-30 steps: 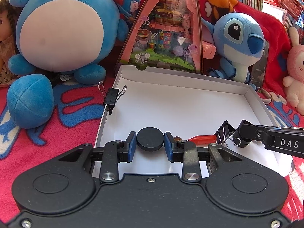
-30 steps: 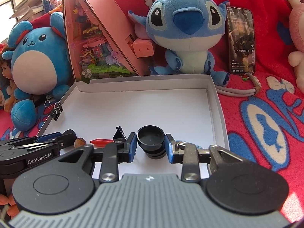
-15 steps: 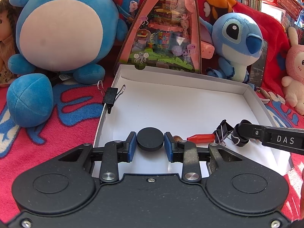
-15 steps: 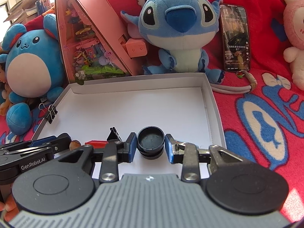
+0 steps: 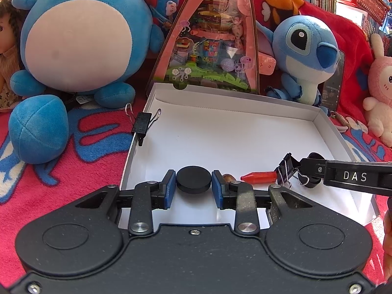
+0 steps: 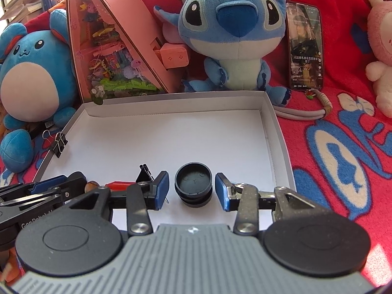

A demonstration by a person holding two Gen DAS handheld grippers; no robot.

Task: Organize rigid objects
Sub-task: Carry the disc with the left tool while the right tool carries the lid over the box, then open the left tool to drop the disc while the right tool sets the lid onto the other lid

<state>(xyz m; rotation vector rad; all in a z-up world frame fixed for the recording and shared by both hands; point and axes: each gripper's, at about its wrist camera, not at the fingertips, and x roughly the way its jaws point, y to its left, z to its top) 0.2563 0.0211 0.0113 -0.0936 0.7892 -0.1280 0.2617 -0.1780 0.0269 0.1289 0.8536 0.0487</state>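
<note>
Both cameras sit right behind their own tool, angled steeply down and forward, very close to the near edge of the white box tray (image 5: 220, 112). The left wrist view rides the left tool (image 5: 193, 186) near the tray's near-left corner and faces across toward the far-right corner, so the right tool (image 5: 348, 176) pokes in from the picture's right side. The right wrist view rides the right tool (image 6: 192, 191) further along the near edge, facing the far wall, with the left tool (image 6: 46, 191) at its lower left. Both share the tray floor, the pink triangular box (image 5: 215, 36), both blue plushies and the red blanket (image 6: 343, 147).
</note>
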